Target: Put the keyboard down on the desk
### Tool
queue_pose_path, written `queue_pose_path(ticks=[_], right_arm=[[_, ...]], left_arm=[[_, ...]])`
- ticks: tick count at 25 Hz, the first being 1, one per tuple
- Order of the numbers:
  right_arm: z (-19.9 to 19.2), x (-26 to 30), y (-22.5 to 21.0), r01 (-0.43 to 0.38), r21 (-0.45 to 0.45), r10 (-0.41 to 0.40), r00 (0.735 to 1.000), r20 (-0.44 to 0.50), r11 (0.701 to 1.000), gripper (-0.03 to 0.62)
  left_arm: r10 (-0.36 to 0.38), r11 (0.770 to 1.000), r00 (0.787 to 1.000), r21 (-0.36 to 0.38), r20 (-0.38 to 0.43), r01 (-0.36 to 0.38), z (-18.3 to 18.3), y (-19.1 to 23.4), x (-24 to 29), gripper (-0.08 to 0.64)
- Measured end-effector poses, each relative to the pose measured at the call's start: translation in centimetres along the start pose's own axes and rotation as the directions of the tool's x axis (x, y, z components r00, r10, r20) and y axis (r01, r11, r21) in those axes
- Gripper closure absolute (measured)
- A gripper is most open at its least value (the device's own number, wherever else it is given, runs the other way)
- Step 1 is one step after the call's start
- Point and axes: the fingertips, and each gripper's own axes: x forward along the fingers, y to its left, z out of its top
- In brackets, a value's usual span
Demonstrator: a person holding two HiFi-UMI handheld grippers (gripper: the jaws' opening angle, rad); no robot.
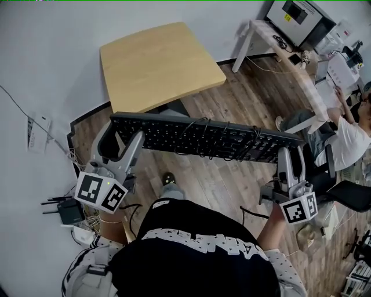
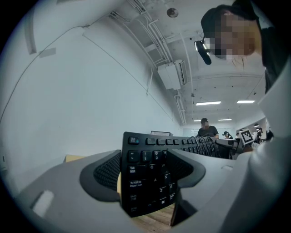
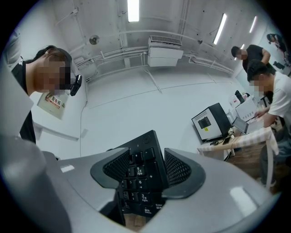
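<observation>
A long black keyboard (image 1: pixel 197 136) hangs level in the air above the wooden floor, just in front of the light wooden desk (image 1: pixel 159 66). A black cable (image 1: pixel 232 142) is wound round its middle. My left gripper (image 1: pixel 122 136) is shut on the keyboard's left end, and in the left gripper view the keys (image 2: pixel 154 150) fill the gap between the pads of that gripper (image 2: pixel 144 169). My right gripper (image 1: pixel 293 152) is shut on the right end, where the number pad (image 3: pixel 141 154) sits between the two ribbed pads of the gripper (image 3: pixel 146 167).
A white wall runs along the left, with a router (image 1: pixel 69 212) and cables on the floor beside it. At the back right stands a white table (image 1: pixel 284 55) bearing a monitor (image 1: pixel 298 14). A seated person (image 1: pixel 348 139) is close on the right.
</observation>
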Motion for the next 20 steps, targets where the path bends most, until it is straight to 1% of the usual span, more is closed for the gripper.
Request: queue_pose_path(ticks=[4, 11, 15, 20], right_arm=[[0.01, 0.09, -0.05, -0.012, -0.003, 0.012, 1.0, 0.002, 1.0, 0.341], [-0.47, 0.02, -0.38, -0.016, 0.003, 0.015, 0.999, 0.032, 1.0, 0.341], [-0.67, 0.27, -0.51, -0.037, 0.006, 0.036, 0.998, 0.045, 0.999, 0.341], [-0.14, 0.99, -0.53, -0.061, -0.005, 0.061, 0.998, 0.03, 0.998, 0.341]], left_arm=[[0.009, 1.0, 1.0, 0.003, 0.011, -0.009, 0.01, -0.08, -0.29, 0.265], [0.0, 1.0, 1.0, 0.031, 0.03, -0.001, 0.11, -0.1, 0.0, 0.265], [0.011, 0.999, 0.999, 0.045, 0.047, -0.014, 0.27, -0.13, -0.26, 0.265], [0.037, 0.999, 0.997, 0.029, 0.06, -0.039, 0.15, -0.29, -0.75, 0.265]])
